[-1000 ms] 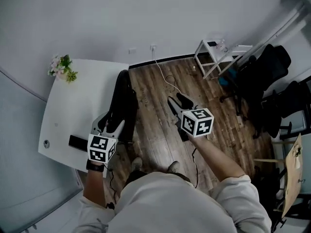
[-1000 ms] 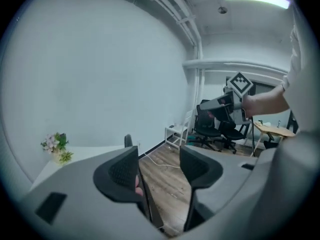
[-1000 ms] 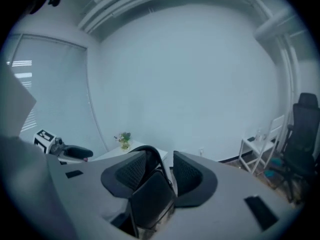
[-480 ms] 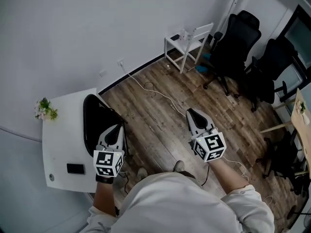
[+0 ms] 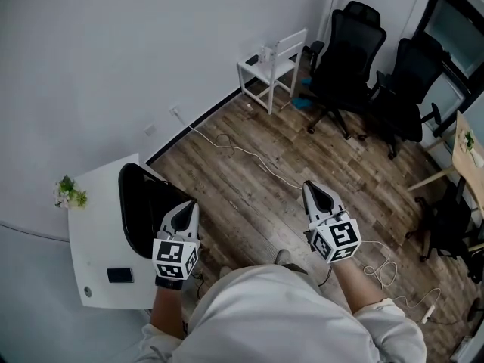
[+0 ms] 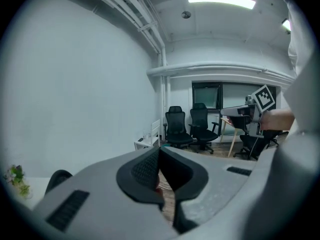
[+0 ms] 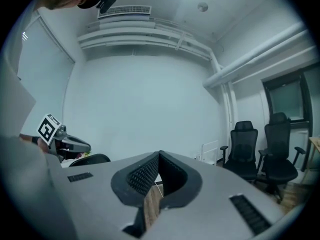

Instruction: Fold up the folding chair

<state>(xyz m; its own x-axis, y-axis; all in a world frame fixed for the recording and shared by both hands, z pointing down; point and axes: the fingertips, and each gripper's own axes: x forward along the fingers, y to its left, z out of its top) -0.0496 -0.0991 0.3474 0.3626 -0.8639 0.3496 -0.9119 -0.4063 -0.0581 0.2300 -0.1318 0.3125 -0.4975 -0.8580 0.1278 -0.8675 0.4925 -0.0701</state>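
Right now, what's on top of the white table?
The white table holds flowers, a dark phone and, overlapping one side, the black chair; anything beneath it is covered.

No words, brand names or numbers can be read anywhere. The only signs are black-and-white square code patterns on the white marker cubes of the left hand-held gripper and the right hand-held gripper. These patterns carry no letters or digits.
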